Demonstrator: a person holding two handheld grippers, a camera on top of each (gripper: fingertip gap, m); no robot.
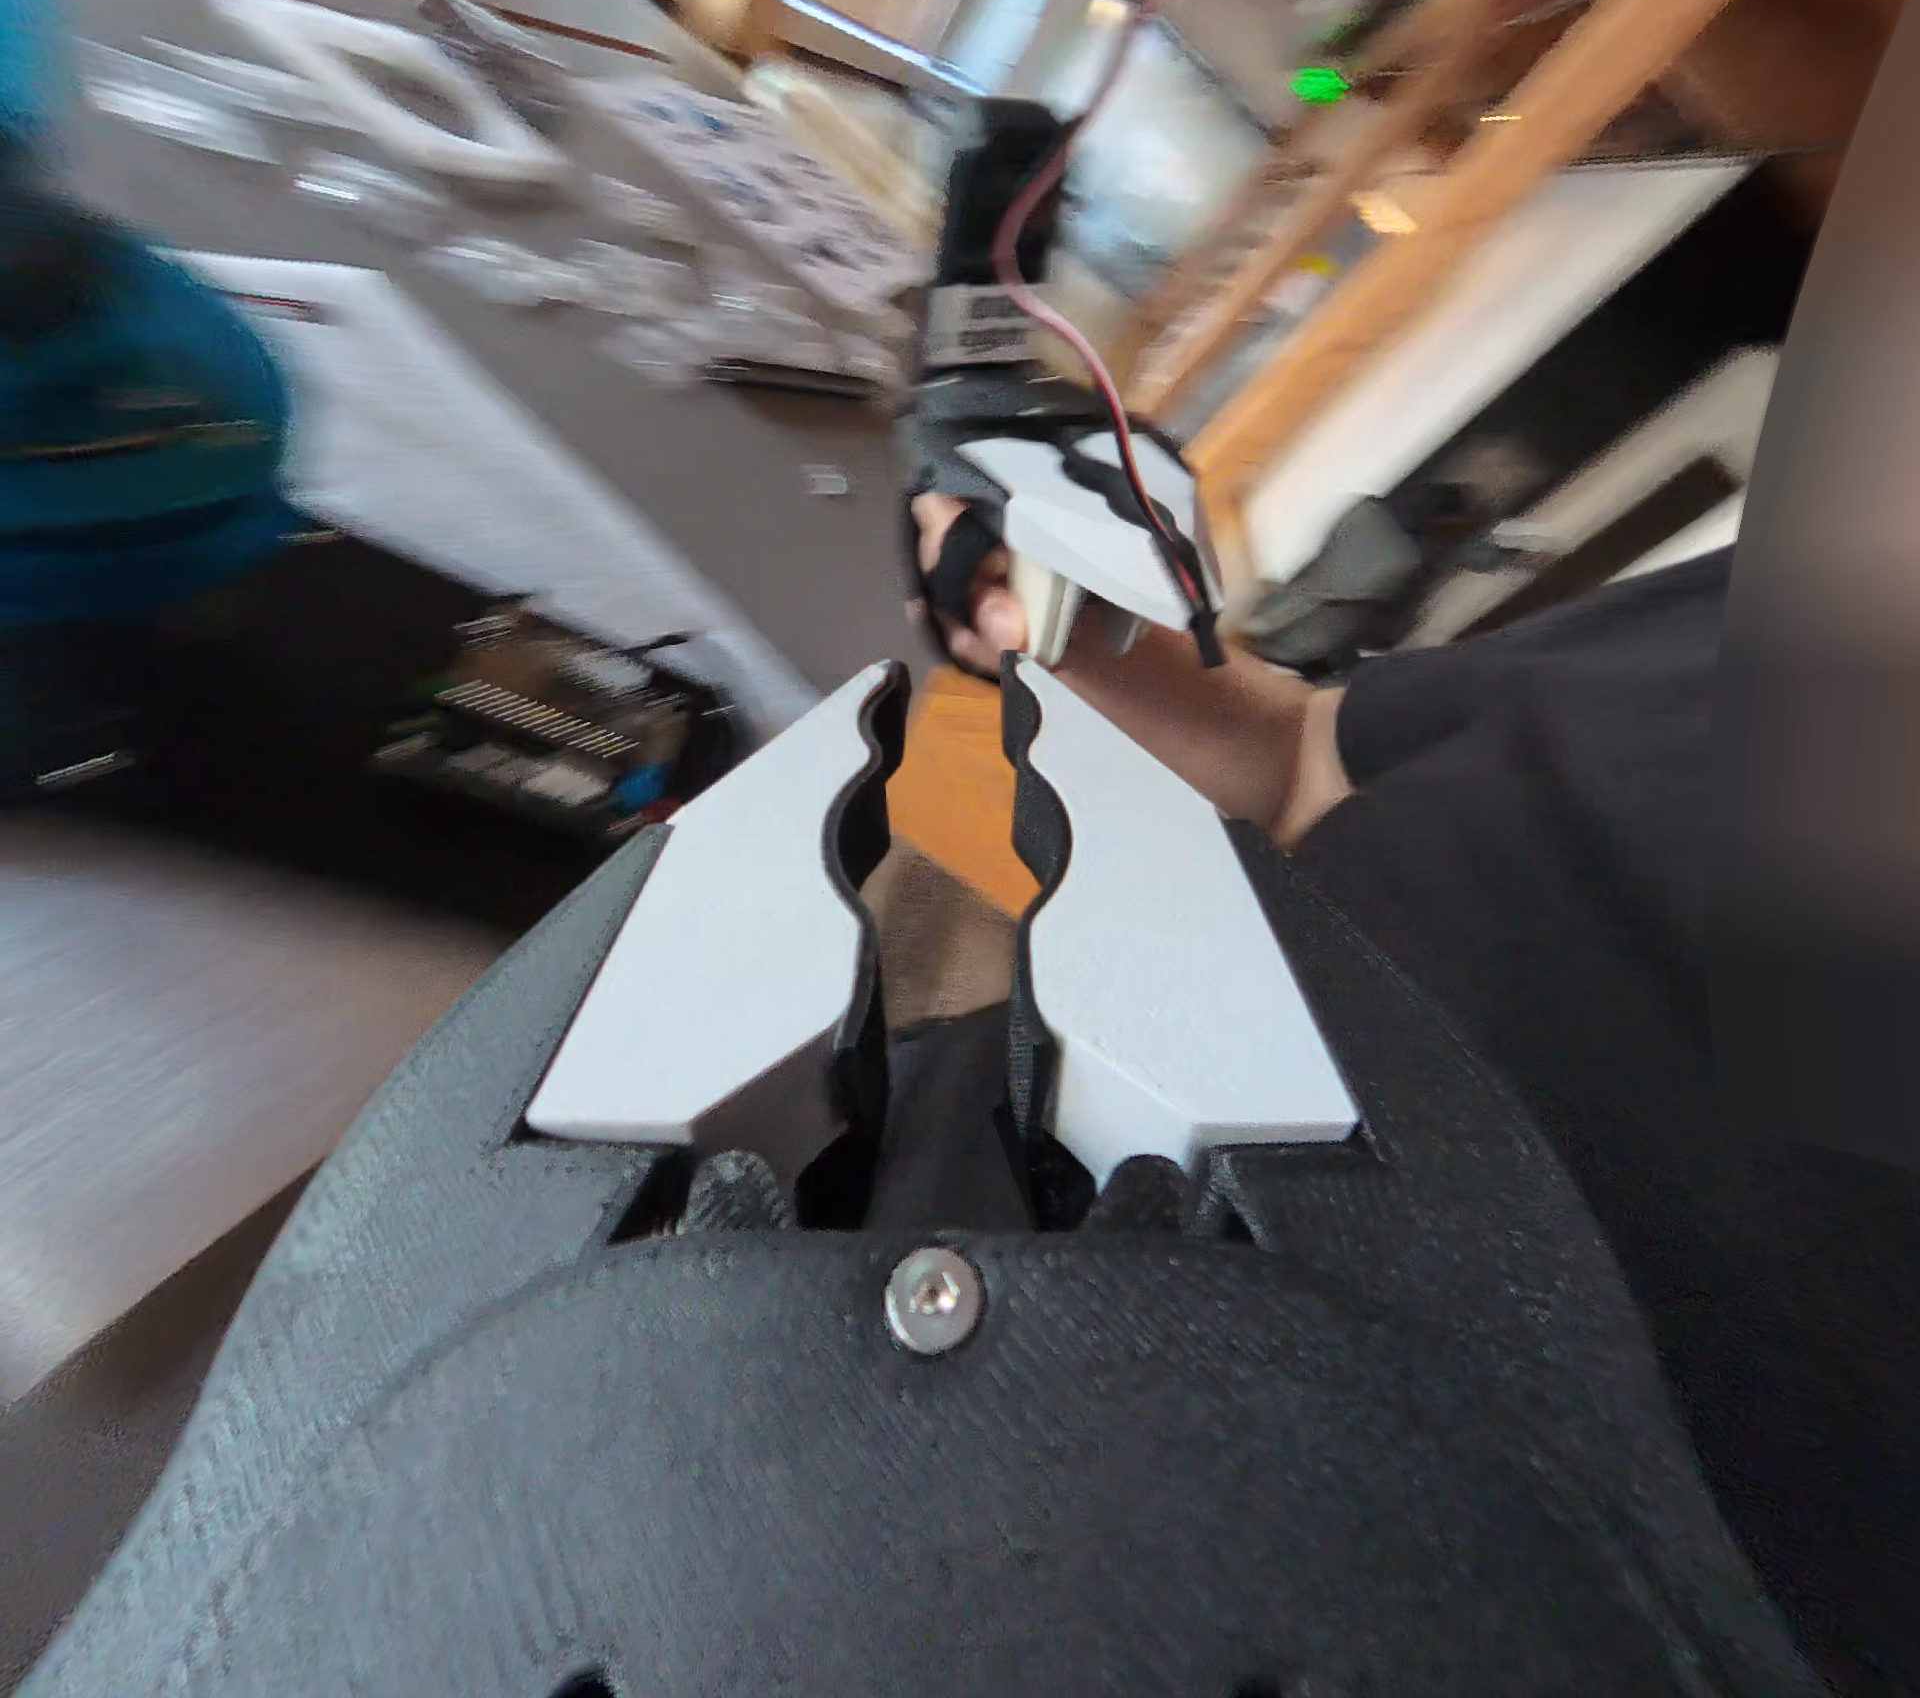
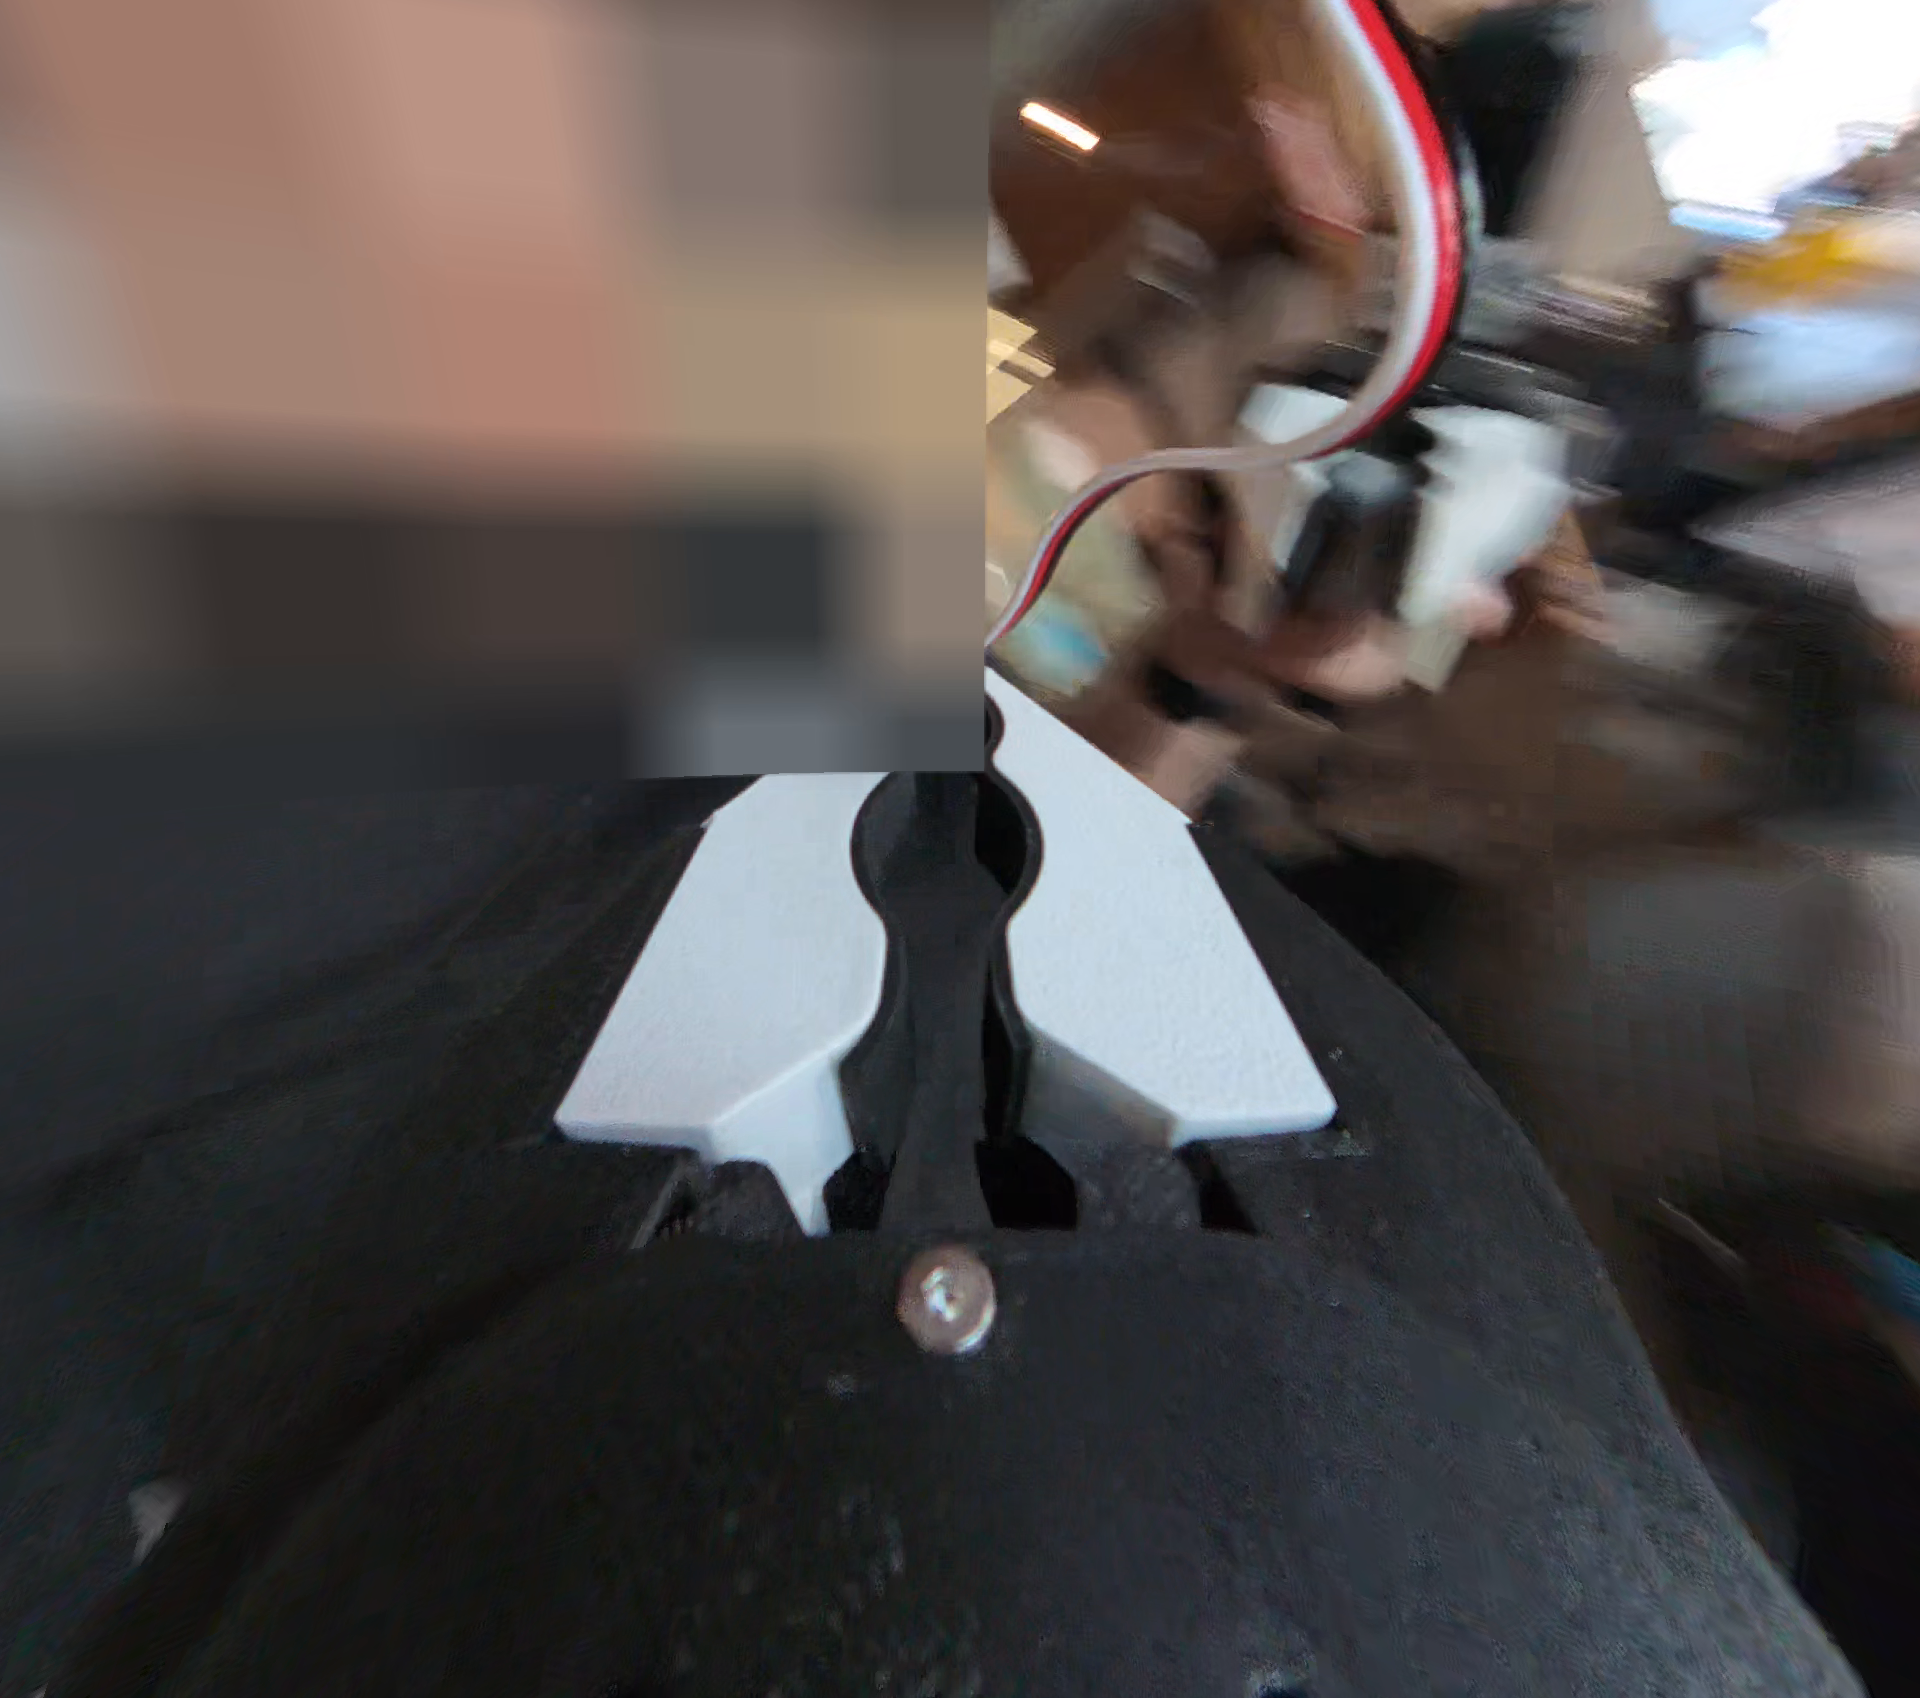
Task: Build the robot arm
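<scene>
- the left gripper point(image 1: 951, 677) is held up in the air with its white fingers point(image 1: 727, 921) slightly parted; the wavy black pads do not meet and nothing sits in the narrow gap.
- straight past its tips is the right gripper point(image 1: 1091, 609), held in a person's hand point(image 1: 977, 599) that wears a black strap; a red-and-black cable point(image 1: 1127, 453) trails over its white fingers.
- the person's bare forearm point(image 1: 1226, 744) and black sleeve point(image 1: 1558, 765) fill the right side of the left wrist view, close against the left gripper.
- behind, all motion-blurred: a grey surface with white papers point(image 1: 727, 194), wooden shelving point(image 1: 1455, 194) and a small green light point(image 1: 1317, 85).
- a blurred blue shape point(image 1: 104, 401) sits at the left edge; i cannot tell what it is.
- in its own view the right gripper point(image 2: 971, 781) has its fingers point(image 2: 748, 973) close together with a thin dark slit between them; its tips are partly hidden, so i cannot tell whether it is clenched or released.
- a white-red-black ribbon cable point(image 2: 1423, 225) hangs across that view, in front of the left gripper point(image 2: 1382, 526), which shows blurred farther off in a hand point(image 2: 1351, 661).
- the room behind is too smeared to make out.
</scene>
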